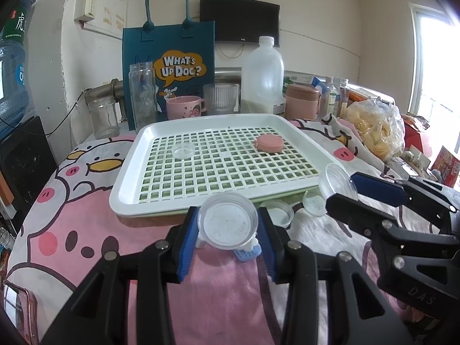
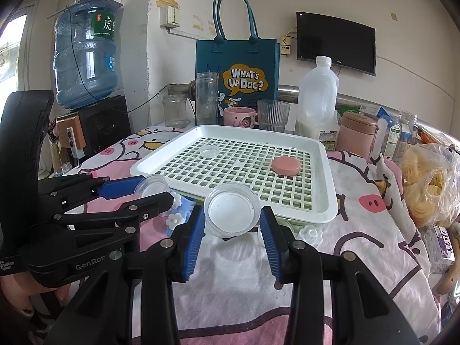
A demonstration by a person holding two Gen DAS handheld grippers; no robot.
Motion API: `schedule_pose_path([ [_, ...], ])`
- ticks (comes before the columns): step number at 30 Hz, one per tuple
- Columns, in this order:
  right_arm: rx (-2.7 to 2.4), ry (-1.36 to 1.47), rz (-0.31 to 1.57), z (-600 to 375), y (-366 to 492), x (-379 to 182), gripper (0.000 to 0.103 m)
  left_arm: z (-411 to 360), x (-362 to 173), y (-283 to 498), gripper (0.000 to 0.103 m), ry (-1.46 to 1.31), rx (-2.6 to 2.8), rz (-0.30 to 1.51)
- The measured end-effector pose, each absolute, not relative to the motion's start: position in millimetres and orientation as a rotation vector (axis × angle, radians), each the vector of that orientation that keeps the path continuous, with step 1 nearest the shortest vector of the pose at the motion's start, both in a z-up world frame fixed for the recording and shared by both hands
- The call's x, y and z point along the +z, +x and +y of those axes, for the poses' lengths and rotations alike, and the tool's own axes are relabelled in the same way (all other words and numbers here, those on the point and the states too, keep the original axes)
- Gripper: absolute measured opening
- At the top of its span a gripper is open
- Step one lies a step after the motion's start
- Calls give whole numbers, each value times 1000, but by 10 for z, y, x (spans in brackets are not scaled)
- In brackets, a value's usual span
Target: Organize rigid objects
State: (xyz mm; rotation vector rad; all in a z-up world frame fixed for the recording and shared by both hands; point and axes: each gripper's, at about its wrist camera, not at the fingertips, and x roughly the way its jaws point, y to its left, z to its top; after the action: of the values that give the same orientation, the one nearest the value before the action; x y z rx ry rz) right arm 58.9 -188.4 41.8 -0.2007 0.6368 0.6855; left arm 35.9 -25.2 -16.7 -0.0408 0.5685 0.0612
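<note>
Placement onto the white grid tray (image 1: pixel 128 189) is, in our judgement, the step in hand, and we do it well by lifting each lid over the raised rim just ahead of the fingers before letting go, keeping it level so it settles flat on the grid and does not roll. We keep clear of the pink round lid (image 1: pixel 268 143) lying on the tray ahead and to the right of the left gripper (image 1: pixel 228 227), and of the small clear lid (image 1: pixel 183 150) ahead and to its left. The left gripper is clamped on a clear lid (image 1: pixel 228 224), its blue pads pressing both sides of the rim; the right gripper (image 2: pixel 232 215) likewise pinches a second clear lid (image 2: pixel 232 210) between its pads. Both lids hang just short of the tray's near edge, over the pink cartoon cloth (image 1: pixel 86 230). Each is a shallow, transparent plastic disc with a whitish face, rigid and light, likely slippery, so we hold the squeeze steady. Two more small clear lids (image 1: pixel 277 215) lie on the cloth just beyond the left gripper's right finger.
</note>
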Motion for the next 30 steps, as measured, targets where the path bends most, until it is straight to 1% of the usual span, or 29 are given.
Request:
schedule_pose_path([
  [30,688,-190,643,-1889,597,408,39,-237,-190,376,39,-60,57,580],
])
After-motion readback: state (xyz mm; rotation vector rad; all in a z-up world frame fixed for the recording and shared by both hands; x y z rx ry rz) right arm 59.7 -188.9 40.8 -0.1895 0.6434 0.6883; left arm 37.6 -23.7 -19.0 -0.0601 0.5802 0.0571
